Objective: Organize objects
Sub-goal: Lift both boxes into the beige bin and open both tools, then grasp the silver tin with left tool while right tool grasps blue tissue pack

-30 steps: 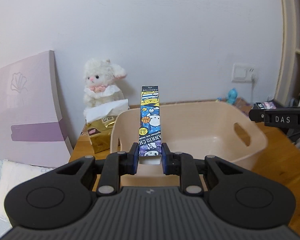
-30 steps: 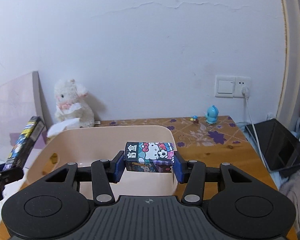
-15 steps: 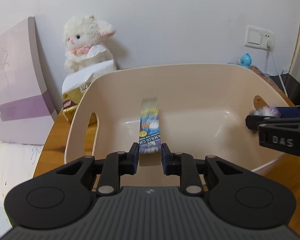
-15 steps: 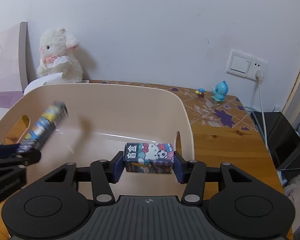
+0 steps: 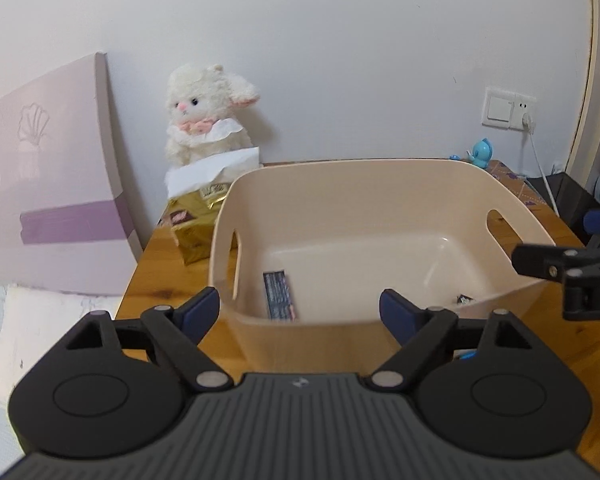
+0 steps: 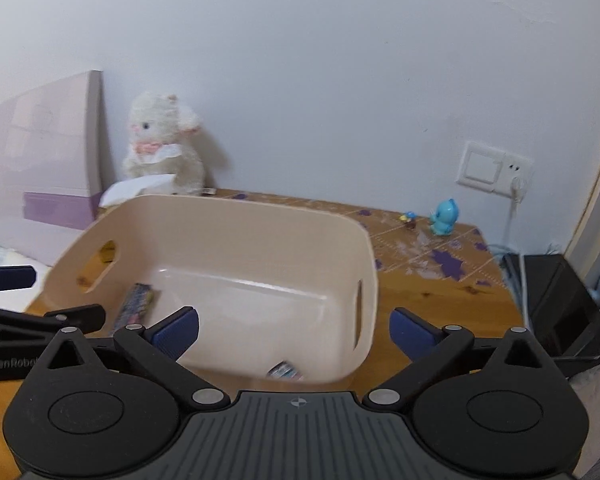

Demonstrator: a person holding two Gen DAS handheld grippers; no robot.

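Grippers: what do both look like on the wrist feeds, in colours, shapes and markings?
The left gripper and the right gripper match: a ribbed grey body, black linkage arms with silver pivot pins, round black discs on each side, and blue pads on the fingers. The left gripper's side reads "GenRobo". No cables or sleeves show.

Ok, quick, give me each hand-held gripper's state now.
Left hand-held gripper: open, holding nothing.
Right hand-held gripper: open, holding nothing.

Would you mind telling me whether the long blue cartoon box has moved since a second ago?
Yes. The long box was upright between the left gripper's jaws; it now lies flat on the beige tub's floor, near the left handle slot.
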